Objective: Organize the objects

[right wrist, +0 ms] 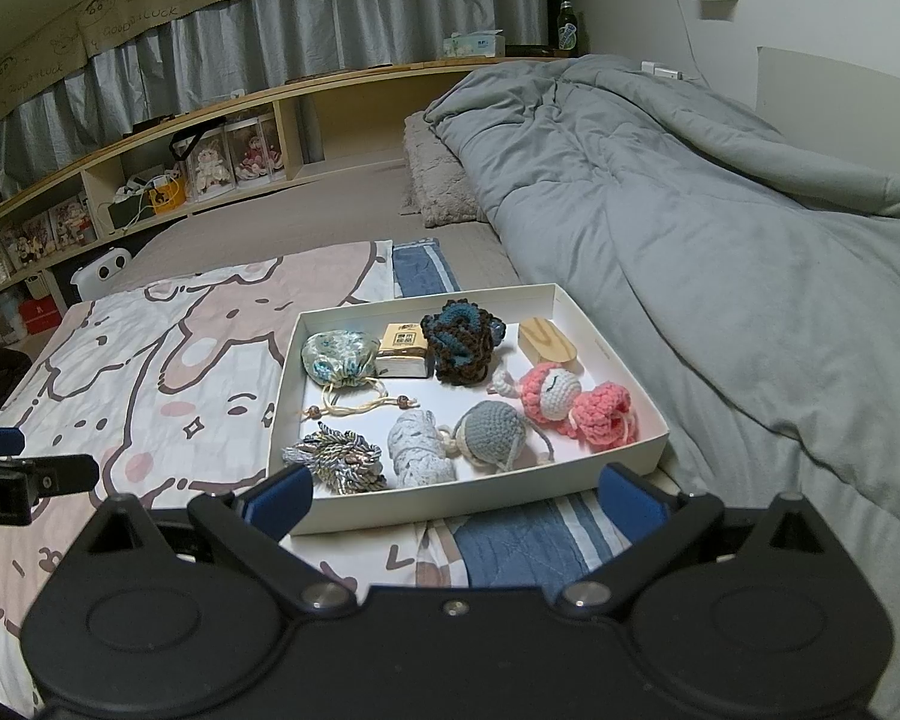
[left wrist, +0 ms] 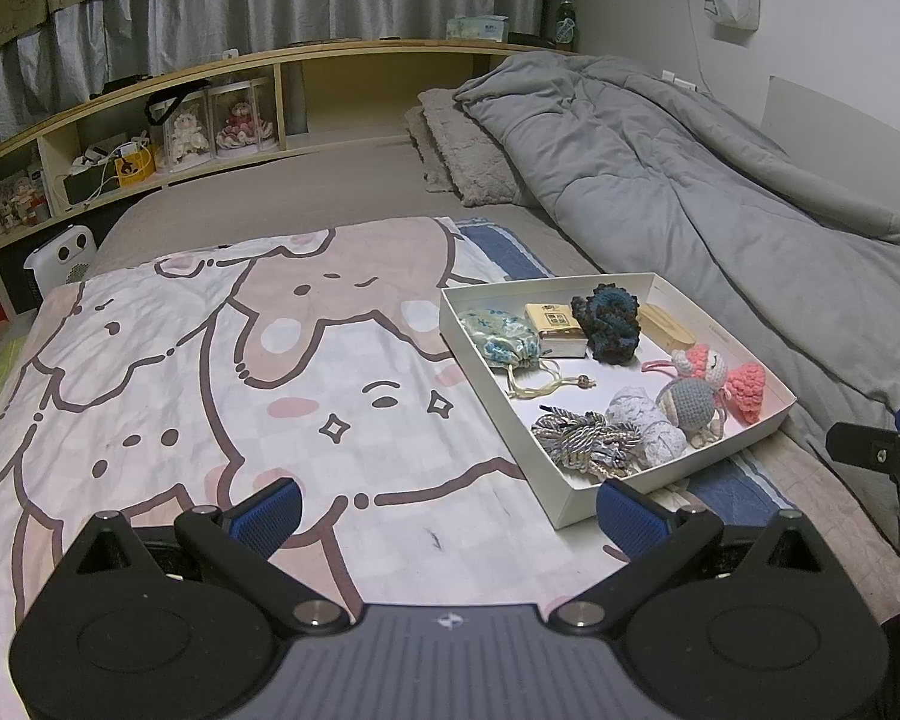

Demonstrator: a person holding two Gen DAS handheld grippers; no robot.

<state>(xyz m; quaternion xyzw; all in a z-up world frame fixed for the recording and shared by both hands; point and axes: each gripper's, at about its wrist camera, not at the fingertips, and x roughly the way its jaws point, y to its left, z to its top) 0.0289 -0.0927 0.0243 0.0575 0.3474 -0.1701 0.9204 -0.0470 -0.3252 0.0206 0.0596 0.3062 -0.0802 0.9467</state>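
A shallow white box (right wrist: 606,324) lies on the bed and holds everything small: in its far row, left to right, a drawstring pouch (right wrist: 342,357), a small tan carton (right wrist: 403,351), a dark blue-and-brown crochet piece (right wrist: 462,345) and a wooden block (right wrist: 546,339); in its near row, a coil of twisted cord (right wrist: 339,456), a pale lace roll (right wrist: 420,447), a grey crochet doll (right wrist: 489,435) and a pink crochet doll (right wrist: 570,405). The dolls touch each other, and the cord and lace roll lie just beside the box's near wall. Left of the box, the cartoon-print blanket (left wrist: 210,360) is bare and flat, giving open room; right of the box, a bunched grey duvet (right wrist: 720,210) rises close against its side. A blue quilt (right wrist: 528,546) shows under the box's near edge. The right gripper (right wrist: 456,501) hovers low just short of the box's near wall, its blue fingers spread wide and empty, about as far apart as the wall is long. The left gripper (left wrist: 447,507) sits left of the box over the blanket, fingers likewise apart and holding nothing, its right finger (left wrist: 627,513) near the box's near corner.
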